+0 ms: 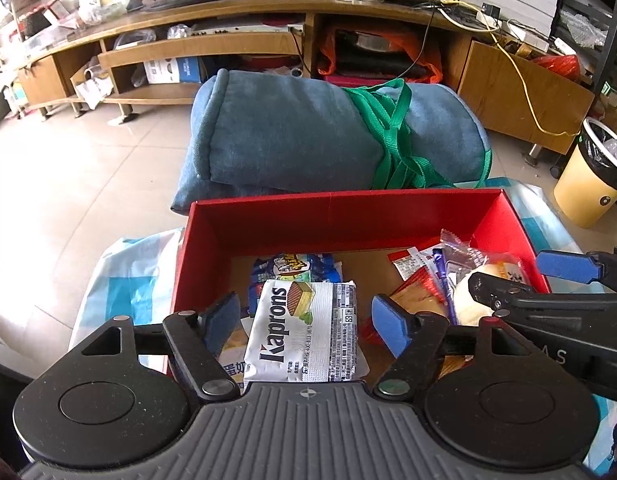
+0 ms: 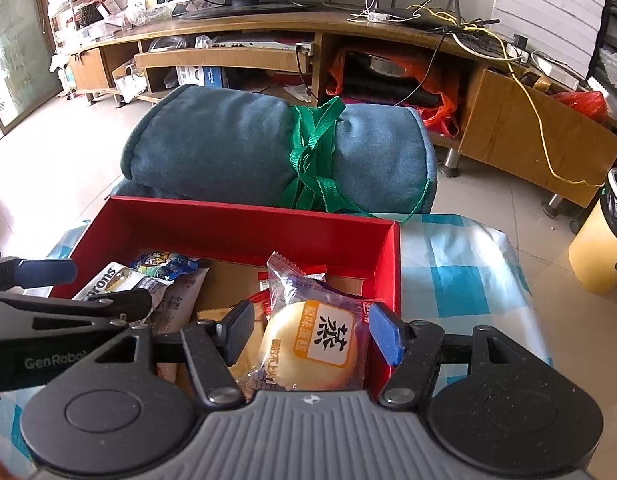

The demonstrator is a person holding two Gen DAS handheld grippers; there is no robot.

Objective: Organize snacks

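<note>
- Left wrist view: the left gripper [image 1: 306, 320] is hovering over the near left part of the red box [image 1: 264, 220], its blue-padded fingers [image 1: 390, 328] standing spread wide, gripping nothing.
- Between those fingers, without touching either pad, the silver Kaprons wafer pack [image 1: 304, 332] is lying flat inside the box, on top of other wrappers.
- A blue cartoon-printed snack bag [image 1: 296, 266] is lying just beyond the wafer pack, toward the far wall of the box.
- On the right side of the box, a heap of red and clear wrappers [image 1: 420, 264] is sitting beside a round bun in clear wrap [image 1: 468, 300].
- The right gripper [image 1: 524, 284] is reaching in from the right edge, one finger over the bun and the other out over the box's right wall.
- A rolled blue blanket [image 1: 276, 132], tied with a green strap [image 1: 392, 136], is lying just behind the box.
- Right wrist view: the right gripper [image 2: 312, 336] is hanging over the near right corner of the red box [image 2: 244, 220], fingers spread apart.
- The bun in clear wrap [image 2: 308, 344] is lying between its pads; whether either pad is touching the wrapper cannot be told.
- The left gripper [image 2: 92, 284] is showing at the left edge, spread open above the Kaprons wafer pack [image 2: 108, 280].
- The box is resting on a blue-and-white checked cloth [image 2: 460, 272], with a yellow waste bin [image 2: 604, 240] standing on the floor to the right.
</note>
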